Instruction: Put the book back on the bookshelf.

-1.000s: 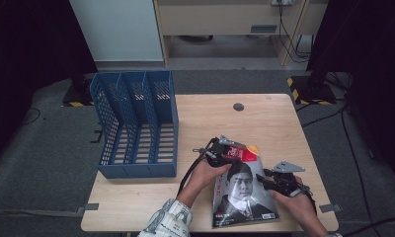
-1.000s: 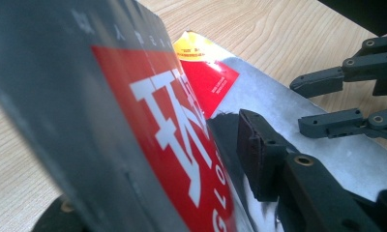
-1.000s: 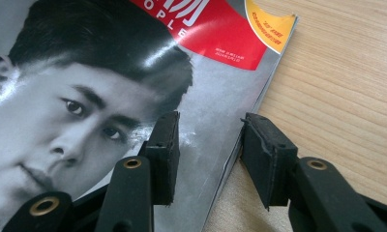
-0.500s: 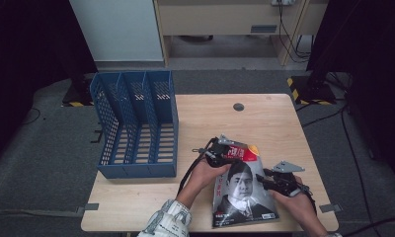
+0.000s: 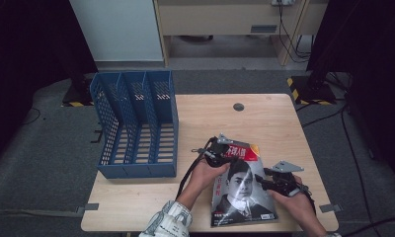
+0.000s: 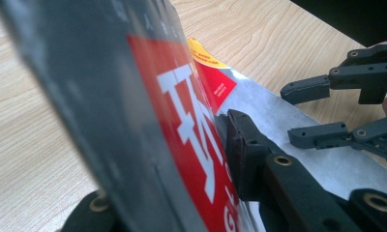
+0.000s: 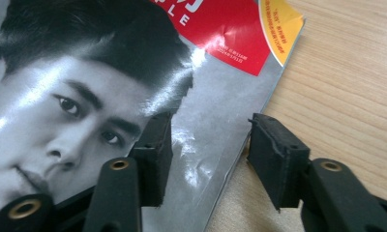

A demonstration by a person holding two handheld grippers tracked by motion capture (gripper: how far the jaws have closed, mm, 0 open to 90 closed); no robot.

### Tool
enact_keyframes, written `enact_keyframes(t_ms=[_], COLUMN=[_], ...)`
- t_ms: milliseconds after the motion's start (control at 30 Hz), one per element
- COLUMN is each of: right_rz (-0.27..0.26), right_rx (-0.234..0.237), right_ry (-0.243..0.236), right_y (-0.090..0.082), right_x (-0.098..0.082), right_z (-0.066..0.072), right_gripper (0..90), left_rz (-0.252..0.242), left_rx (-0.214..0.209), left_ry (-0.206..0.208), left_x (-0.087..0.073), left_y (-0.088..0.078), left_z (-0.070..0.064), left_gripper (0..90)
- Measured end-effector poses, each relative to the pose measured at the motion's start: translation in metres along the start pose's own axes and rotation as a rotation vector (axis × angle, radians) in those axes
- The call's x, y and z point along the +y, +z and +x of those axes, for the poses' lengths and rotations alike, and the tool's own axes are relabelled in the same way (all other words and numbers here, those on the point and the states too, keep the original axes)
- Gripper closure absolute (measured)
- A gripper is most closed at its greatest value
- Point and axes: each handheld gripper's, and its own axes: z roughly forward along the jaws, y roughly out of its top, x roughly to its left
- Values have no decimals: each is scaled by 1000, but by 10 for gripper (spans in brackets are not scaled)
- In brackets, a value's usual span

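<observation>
The left gripper point(image 5: 220, 154) has just been closed on the far left corner of the magazine point(image 5: 242, 190), which lies near the right on the surface point(image 5: 200, 111); that corner is lifted. The right gripper point(image 7: 208, 145) has just been opened, its jaws straddling the right edge untouched. Lifting toward the blue file rack point(image 5: 136, 123) seems intended. Only white letters on red are legible.

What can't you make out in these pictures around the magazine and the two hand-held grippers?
- Left gripper view: the magazine cover, blurred and cut off; it hides the far jaw of the left hand-held gripper.
- High view: the cover's small print, too small; the magazine's top left corner, hidden by the left hand-held gripper.
- Right gripper view: right hand-held gripper; whether its jaws touch the cover's edge is unclear.
</observation>
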Motion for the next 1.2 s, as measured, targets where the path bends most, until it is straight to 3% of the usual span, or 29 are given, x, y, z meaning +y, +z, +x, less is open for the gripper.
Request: enact_keyframes(t_ms=[133,333,433,533,733,900,1000,1200], right_rz=[31,-2,21,55,77,68,50,40], right_rx=[15,-48,-104,-128,-131,-134,-149,-153], right_ry=[20,79,90,111,84,80,65,64], right_y=[-3,-18,-23,-23,-16,-14,-12,-11], right_x=[2,3,-1,-5,-5,-6,-8,-9], right_z=[-3,-22,-32,-36,-33,-31,-31,-30], right_gripper=[395,351,343,335,331,311,278,260], left_rz=[-6,-14,-21,-34,-57,-67,-102,-115], left_rx=[-2,0,-12,-27,-42,-50,-74,-52], left_ry=[-8,-1,-5,-13,-18,-19,-40,-16], left_x=[0,2,3,5,11,16,24,37], left_y=[-1,-3,-5,-7,-14,-19,-27,-36], left_z=[-1,-4,-5,-6,-10,-12,-14,-17], left_gripper=[814,825,826,831,837,846,858,867])
